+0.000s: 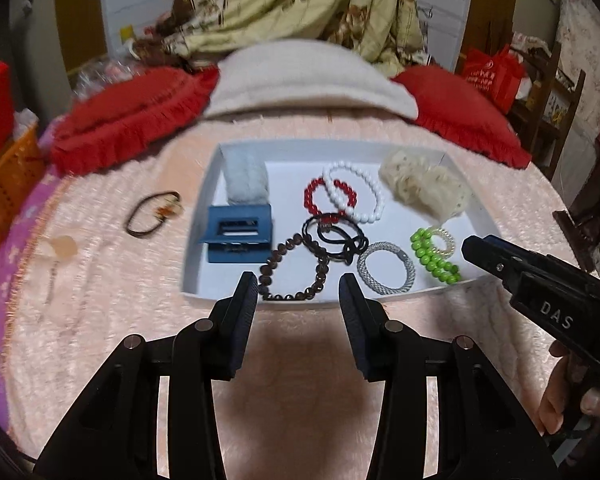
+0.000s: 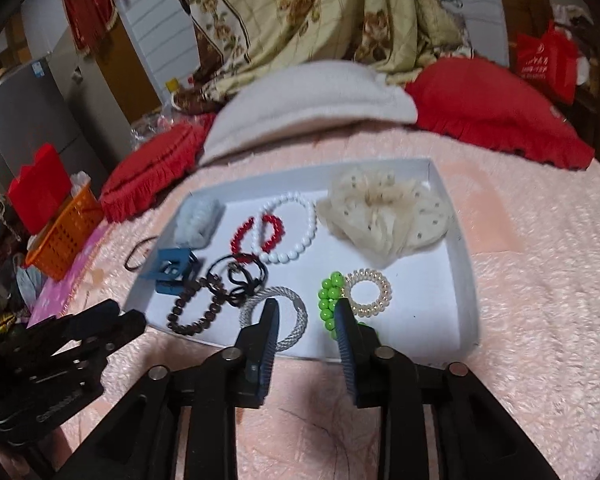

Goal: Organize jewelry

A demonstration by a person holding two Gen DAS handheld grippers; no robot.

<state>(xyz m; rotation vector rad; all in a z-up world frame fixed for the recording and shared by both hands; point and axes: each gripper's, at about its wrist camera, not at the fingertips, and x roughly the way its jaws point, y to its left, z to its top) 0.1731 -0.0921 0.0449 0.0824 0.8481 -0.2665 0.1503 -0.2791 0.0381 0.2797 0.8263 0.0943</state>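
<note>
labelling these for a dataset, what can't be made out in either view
- Green bead bracelet: right wrist view, its near end is hidden behind the right gripper finger.
- Hair tie on the blanket: left wrist view, its small charm is blurred; right wrist view, partly hidden by the white tray wall.
- Pale object on the blanket: left wrist view, too blurred to identify.
- Left gripper: open, empty.

Dim warm indoor light, fisheye bending with dark corners, background motion-blurred, shadows soft, perhaps from overhead.

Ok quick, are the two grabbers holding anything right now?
Left gripper: open, holding nothing.
Right gripper: open, holding nothing, above the white tray.
</note>
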